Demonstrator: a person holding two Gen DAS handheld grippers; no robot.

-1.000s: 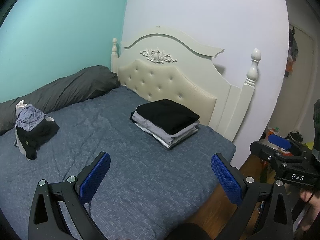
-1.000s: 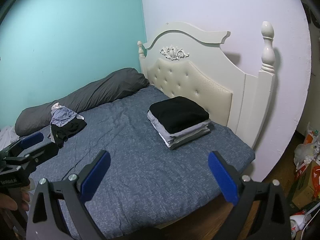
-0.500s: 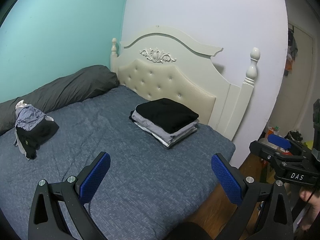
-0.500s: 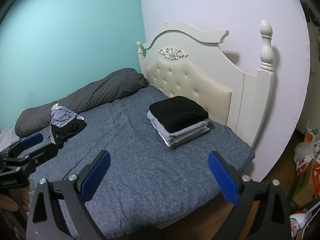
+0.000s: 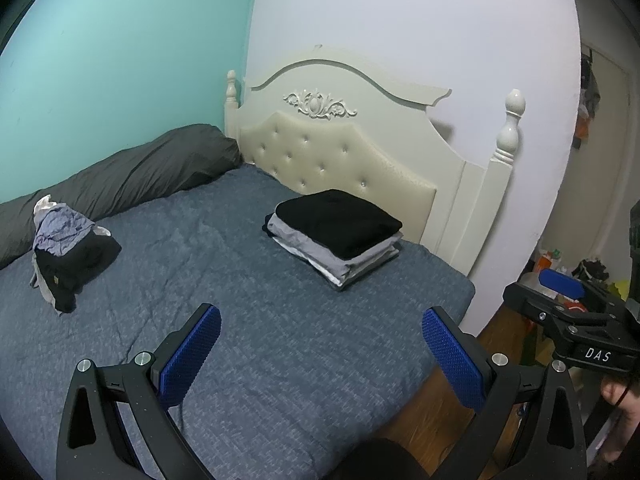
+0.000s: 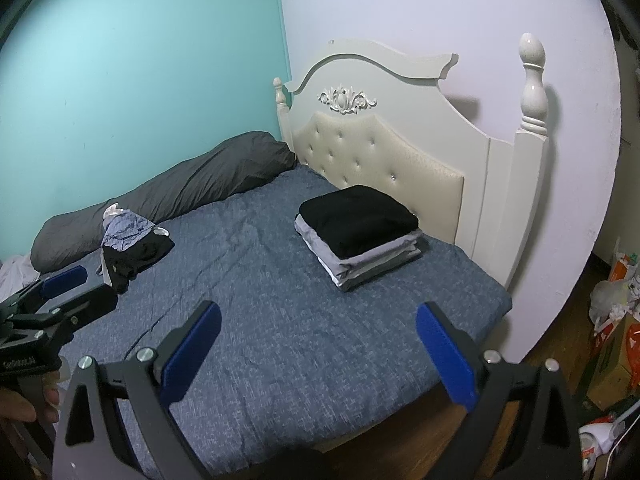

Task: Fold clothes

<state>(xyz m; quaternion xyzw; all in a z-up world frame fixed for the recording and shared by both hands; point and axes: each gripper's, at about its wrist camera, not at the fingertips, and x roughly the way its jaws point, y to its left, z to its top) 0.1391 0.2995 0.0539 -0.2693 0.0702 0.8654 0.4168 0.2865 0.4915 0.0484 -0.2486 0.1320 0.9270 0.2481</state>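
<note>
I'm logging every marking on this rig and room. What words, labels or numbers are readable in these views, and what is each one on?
"DAS": white letters on the black body of the right gripper, seen from the left wrist view.
White lettering on the body of the left gripper, seen from the right wrist view: too small and tilted to read.
Print on the orange packaging on the floor: too blurred to read.

- Left gripper (image 5: 320, 354) is up in the air with its blue pads (image 5: 190, 356) spread wide and nothing between them.
- Right gripper (image 6: 318, 350) matches it, jaws wide apart, blue pads (image 6: 446, 354) facing each other across an empty gap.
- Both point forward, level with each other, side by side: each shows at the edge of the other's camera.
- A bare hand (image 5: 620, 402) grips the right handle from below; fingers (image 6: 24, 406) wrap the left handle the same way.
</note>
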